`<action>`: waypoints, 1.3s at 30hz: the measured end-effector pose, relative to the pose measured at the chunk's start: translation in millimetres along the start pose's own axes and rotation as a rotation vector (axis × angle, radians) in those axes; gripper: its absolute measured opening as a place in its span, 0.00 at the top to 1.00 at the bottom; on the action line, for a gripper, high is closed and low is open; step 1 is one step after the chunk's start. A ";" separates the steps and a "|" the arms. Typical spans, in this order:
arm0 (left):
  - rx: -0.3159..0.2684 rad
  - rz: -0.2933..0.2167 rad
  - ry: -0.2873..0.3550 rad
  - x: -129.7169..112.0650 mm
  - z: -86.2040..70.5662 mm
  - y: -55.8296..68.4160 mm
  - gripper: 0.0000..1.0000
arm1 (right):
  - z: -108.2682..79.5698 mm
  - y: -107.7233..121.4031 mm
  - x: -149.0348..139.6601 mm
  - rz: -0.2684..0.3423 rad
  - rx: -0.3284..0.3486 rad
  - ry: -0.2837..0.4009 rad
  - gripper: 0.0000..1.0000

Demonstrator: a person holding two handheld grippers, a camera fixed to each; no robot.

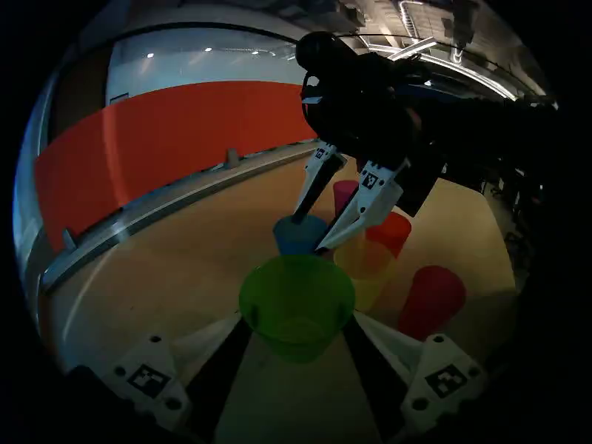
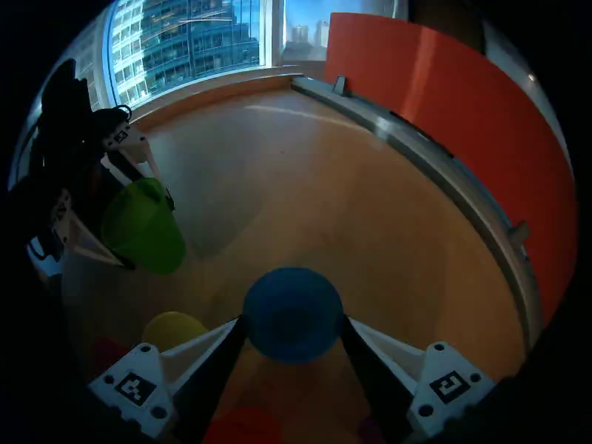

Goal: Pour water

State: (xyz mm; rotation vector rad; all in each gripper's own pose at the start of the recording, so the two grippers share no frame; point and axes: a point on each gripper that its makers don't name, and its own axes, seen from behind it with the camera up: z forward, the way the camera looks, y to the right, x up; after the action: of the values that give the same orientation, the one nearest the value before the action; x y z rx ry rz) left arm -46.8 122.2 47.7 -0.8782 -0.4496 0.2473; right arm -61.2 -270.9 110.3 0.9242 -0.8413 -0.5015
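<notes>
left gripper (image 1: 296, 320) clamped on green cup (image 1: 296, 303), both fingers on its sides; cup is see-through, can't tell whether there's water in it
right gripper (image 2: 292, 323) gripping blue cup (image 2: 292, 314), just behind the green cup in left gripper view; contents not readable
on the wooden table (image 2: 311, 185): yellow cup (image 1: 364, 268) close behind the green cup, red cup (image 1: 390, 232) and pink cup (image 1: 344, 192) further behind it, second red cup (image 1: 433, 300) beside the green cup
</notes>
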 end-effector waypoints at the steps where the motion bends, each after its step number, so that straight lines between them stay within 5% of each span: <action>1: 0.000 0.000 0.000 0.1 -0.1 0.0 0.17 | -0.1 0.1 0.0 0.002 0.000 0.002 0.07; 20: 0.003 0.003 0.006 7.2 -1.7 3.8 0.17 | -15.8 -1.0 8.3 0.032 -0.010 0.094 0.08; 39: 0.023 -0.012 0.068 31.4 -6.4 6.5 0.17 | -59.5 -5.6 23.9 0.105 -0.049 0.341 0.08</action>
State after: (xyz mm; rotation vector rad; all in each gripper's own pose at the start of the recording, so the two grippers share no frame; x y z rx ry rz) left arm -16.2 134.0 47.8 -0.8585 -0.3881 0.2105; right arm 0.8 -261.5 95.7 0.8849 -0.5614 -0.2613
